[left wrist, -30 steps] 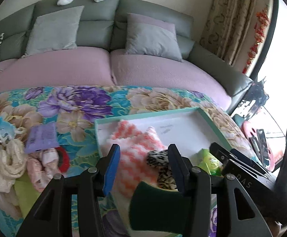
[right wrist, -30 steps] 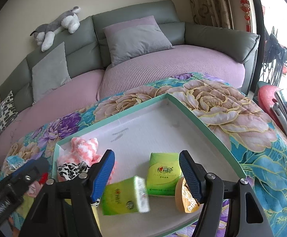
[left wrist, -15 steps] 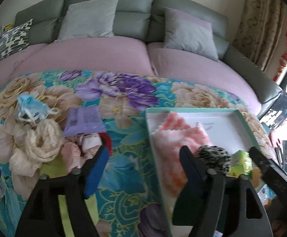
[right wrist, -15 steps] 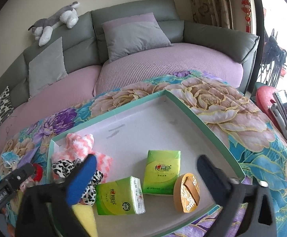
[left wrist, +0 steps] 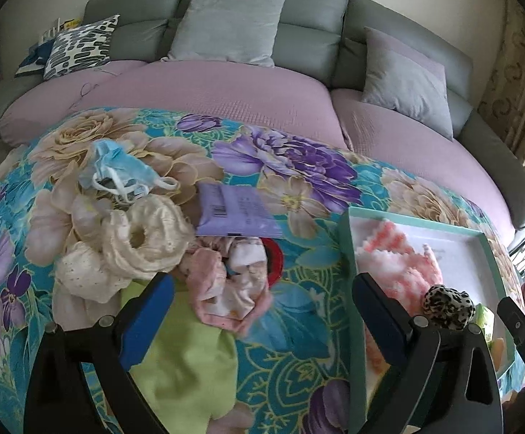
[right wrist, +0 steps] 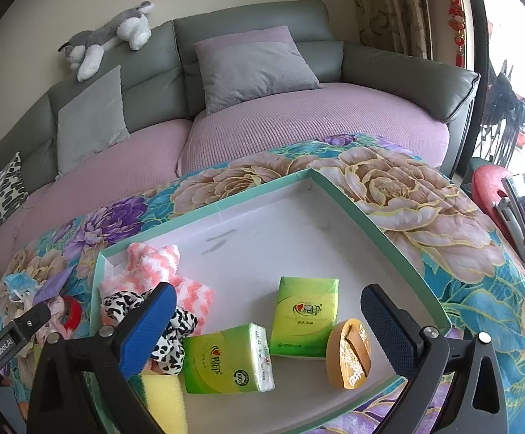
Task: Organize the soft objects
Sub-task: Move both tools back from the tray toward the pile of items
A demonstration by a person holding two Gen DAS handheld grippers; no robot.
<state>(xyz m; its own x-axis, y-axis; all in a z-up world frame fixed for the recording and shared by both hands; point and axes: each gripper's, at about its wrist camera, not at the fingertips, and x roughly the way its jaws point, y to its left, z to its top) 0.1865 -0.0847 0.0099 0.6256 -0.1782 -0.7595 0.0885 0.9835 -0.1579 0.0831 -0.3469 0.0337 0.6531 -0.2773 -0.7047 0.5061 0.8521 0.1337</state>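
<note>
Next pick, my read: pink scrunchie [left wrist: 226,289], near edge of loose pile left of tray [left wrist: 345,275]. Approach from above, pads straddling ring, avoid snagging green cloth [left wrist: 186,365] beneath.

Left gripper [left wrist: 262,322]: jaws just opening, now wide, nothing between, over bedspread near scrunchie.

Right gripper [right wrist: 268,329]: wide, empty, above tray; two tissue packs [right wrist: 228,360] lying inside.

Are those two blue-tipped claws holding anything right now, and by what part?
Nothing is held. The left gripper has just been opening, empty, above the pile of cloths. The right gripper stands open over the tray, nothing between its pads.
</note>
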